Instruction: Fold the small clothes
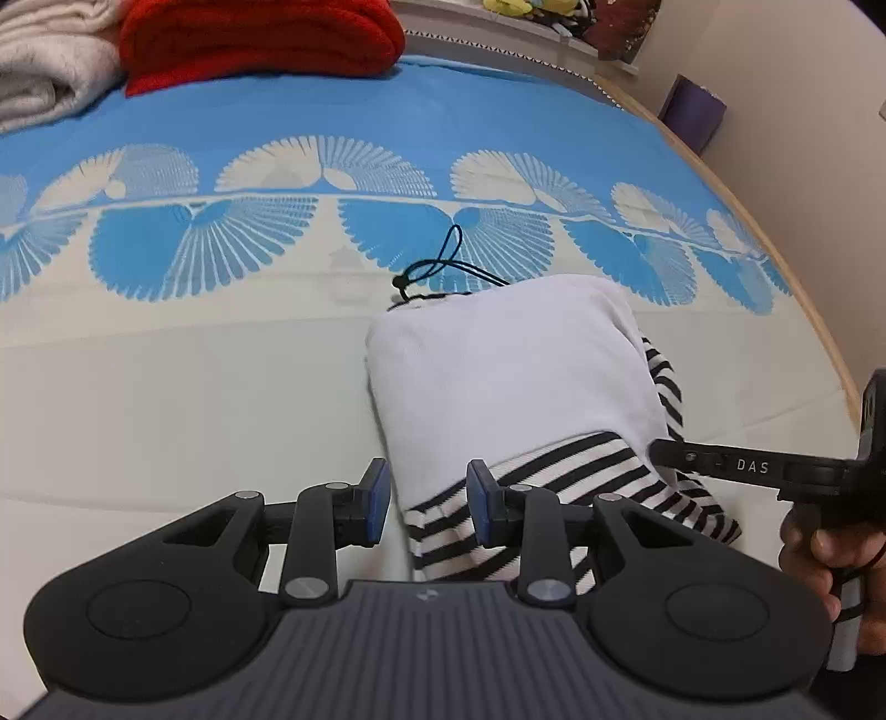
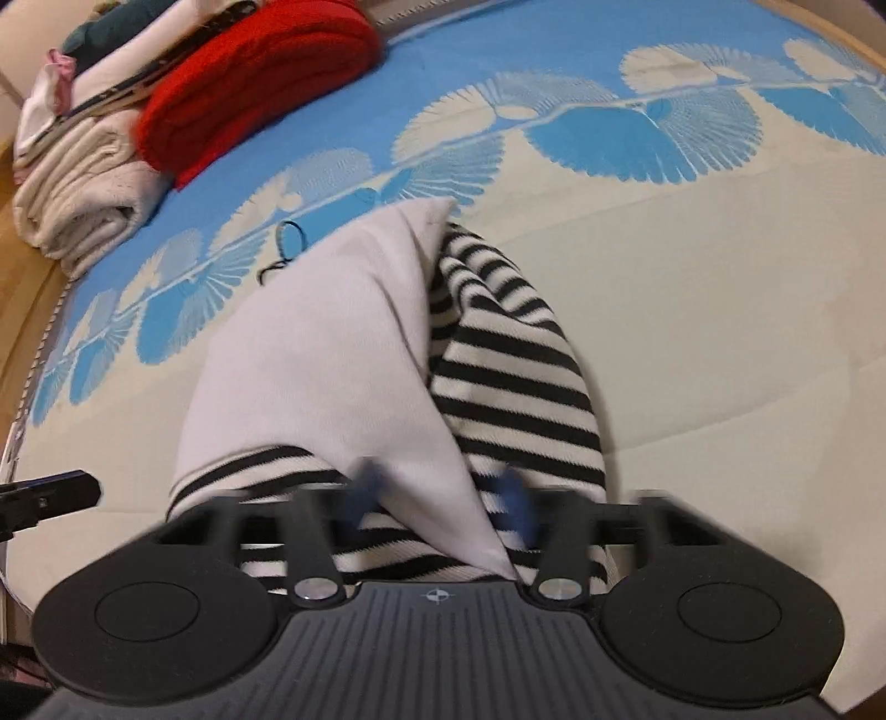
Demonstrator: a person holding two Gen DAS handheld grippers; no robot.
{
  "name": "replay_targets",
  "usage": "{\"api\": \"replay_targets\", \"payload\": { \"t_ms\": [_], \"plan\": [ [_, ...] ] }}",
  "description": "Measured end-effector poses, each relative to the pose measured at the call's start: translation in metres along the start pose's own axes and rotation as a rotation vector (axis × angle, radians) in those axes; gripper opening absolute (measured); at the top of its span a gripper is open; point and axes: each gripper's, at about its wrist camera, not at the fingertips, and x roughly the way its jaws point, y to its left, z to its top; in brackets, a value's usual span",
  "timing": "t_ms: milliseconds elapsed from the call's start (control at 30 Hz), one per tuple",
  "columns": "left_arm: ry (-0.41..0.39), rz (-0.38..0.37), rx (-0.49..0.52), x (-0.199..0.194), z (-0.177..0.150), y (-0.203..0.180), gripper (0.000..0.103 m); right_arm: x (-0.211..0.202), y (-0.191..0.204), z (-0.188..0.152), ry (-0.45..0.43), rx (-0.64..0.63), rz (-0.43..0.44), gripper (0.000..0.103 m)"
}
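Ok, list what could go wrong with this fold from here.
1. The left claw stands open around the striped hem, so that edge may slip free when lifted.
2. The right claw is blurred over the white panel; it may pinch only one layer and skew the fold.
3. The black cord lies loose beyond the garment and could snag.

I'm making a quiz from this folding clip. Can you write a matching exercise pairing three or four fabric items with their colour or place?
Column one:
1. chunky knitted sweater
2. fluffy folded blanket
3. small striped garment
4. thin looped cord

Column two:
A. cream
B. black and white
C. red
D. black, lying on the blue and cream patterned cloth

Pairs: 1-C, 2-A, 3-B, 4-D
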Motion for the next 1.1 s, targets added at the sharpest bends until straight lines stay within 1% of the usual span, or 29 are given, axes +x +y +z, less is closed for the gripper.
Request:
{"api": "replay_targets", "payload": {
  "t_ms": [67, 100, 167, 200, 233, 300, 367, 433, 467, 500, 567, 600, 633, 700, 767, 833, 900, 1000, 1033, 1067, 1100],
  "plan": [
    [0.011, -0.021, -0.012, 0.003, -0.001, -0.001, 0.034, -0.015, -0.007, 0.003, -0.061, 0.020, 0.043, 0.000],
    [0.024, -0.042, -0.015, 0.005, -0.001, -0.003, 0.034, -0.028, -0.015, 0.005, -0.105, 0.063, 0.091, 0.000],
    [0.055, -0.095, -0.007, 0.008, -0.003, -0.010, 0.040, -0.059, -0.039, 0.003, -0.204, 0.187, 0.213, 0.000],
    [0.071, -0.126, 0.003, 0.011, -0.005, -0.016, 0.041, -0.072, -0.050, 0.001, -0.240, 0.228, 0.254, 0.000],
    [0.087, -0.155, 0.024, 0.014, -0.006, -0.023, 0.041, -0.081, -0.060, -0.001, -0.261, 0.245, 0.251, 0.000],
    [0.112, -0.184, 0.067, 0.020, -0.010, -0.036, 0.042, -0.092, -0.077, -0.005, -0.274, 0.280, 0.193, 0.000],
    [0.134, -0.192, 0.109, 0.027, -0.013, -0.049, 0.045, -0.096, -0.095, -0.006, -0.261, 0.327, 0.155, 0.000],
    [0.159, -0.179, 0.145, 0.037, -0.015, -0.060, 0.048, -0.088, -0.096, -0.005, -0.200, 0.289, 0.080, 0.000],
    [0.172, -0.169, 0.159, 0.042, -0.016, -0.063, 0.053, -0.081, -0.093, -0.005, -0.165, 0.269, 0.058, 0.000],
    [0.187, -0.150, 0.172, 0.049, -0.019, -0.066, 0.056, -0.072, -0.087, -0.005, -0.133, 0.238, 0.035, 0.000],
    [0.221, -0.086, 0.204, 0.062, -0.023, -0.070, 0.063, -0.057, -0.074, -0.004, -0.084, 0.160, -0.010, 0.000],
    [0.236, -0.048, 0.213, 0.069, -0.025, -0.069, 0.065, -0.048, -0.066, -0.003, -0.064, 0.116, -0.037, 0.000],
    [0.249, -0.022, 0.206, 0.074, -0.025, -0.066, 0.065, -0.040, -0.059, -0.002, -0.049, 0.083, -0.057, 0.000],
    [0.259, -0.005, 0.186, 0.078, -0.026, -0.059, 0.065, -0.026, -0.046, 0.000, -0.022, 0.023, -0.094, 0.000],
    [0.264, 0.009, 0.209, 0.079, -0.028, -0.057, 0.065, -0.014, -0.039, -0.001, 0.016, -0.012, -0.129, 0.000],
    [0.266, 0.006, 0.241, 0.078, -0.030, -0.060, 0.065, -0.005, -0.033, -0.004, 0.051, -0.046, -0.163, 0.000],
    [0.265, -0.019, 0.233, 0.073, -0.025, -0.058, 0.064, -0.008, -0.030, -0.007, 0.034, -0.069, -0.173, 0.000],
    [0.246, -0.072, 0.200, 0.059, -0.019, -0.056, 0.065, -0.023, -0.035, -0.003, -0.014, -0.060, -0.127, 0.003],
    [0.235, -0.090, 0.206, 0.054, -0.019, -0.057, 0.068, -0.030, -0.038, -0.001, -0.030, -0.056, -0.101, 0.009],
    [0.231, -0.106, 0.216, 0.050, -0.019, -0.059, 0.068, -0.037, -0.041, -0.002, -0.049, -0.058, -0.074, 0.029],
    [0.237, -0.121, 0.231, 0.048, -0.021, -0.062, 0.068, -0.043, -0.044, -0.003, -0.062, -0.066, -0.051, 0.041]
  ]
}}
